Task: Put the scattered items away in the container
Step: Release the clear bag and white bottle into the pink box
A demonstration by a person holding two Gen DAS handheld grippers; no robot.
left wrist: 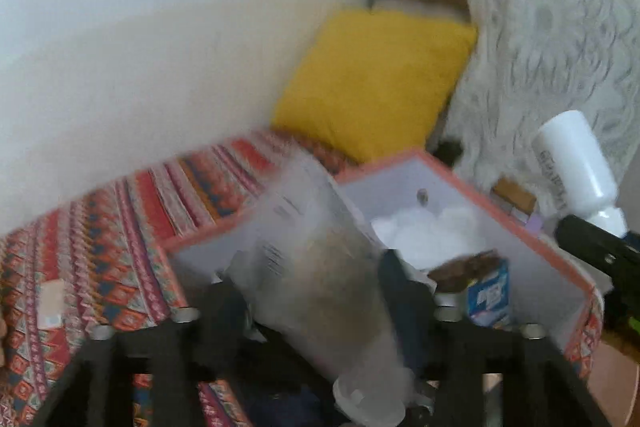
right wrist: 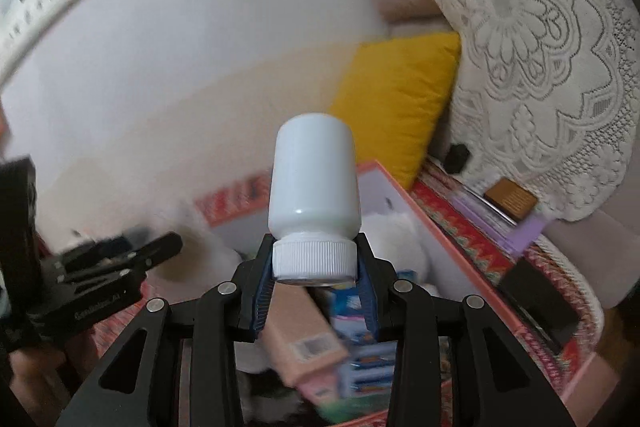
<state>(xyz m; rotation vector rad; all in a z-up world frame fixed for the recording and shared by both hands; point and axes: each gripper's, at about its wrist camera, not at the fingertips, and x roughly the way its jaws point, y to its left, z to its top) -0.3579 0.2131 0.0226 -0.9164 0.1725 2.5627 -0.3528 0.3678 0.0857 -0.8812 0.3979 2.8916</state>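
White bottle [right wrist: 313, 173] cap clamped in right hand-held gripper [right wrist: 315, 269]; left hand-held gripper [left wrist: 316, 291] seemingly grips blurred jar [left wrist: 320, 267].

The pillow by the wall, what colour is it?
Yellow pillow; clearest in the right wrist view.

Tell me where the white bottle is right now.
The white bottle is held by its cap in the right claw, above the open box. In the left wrist view it shows at the right edge, beside the lace cloth.
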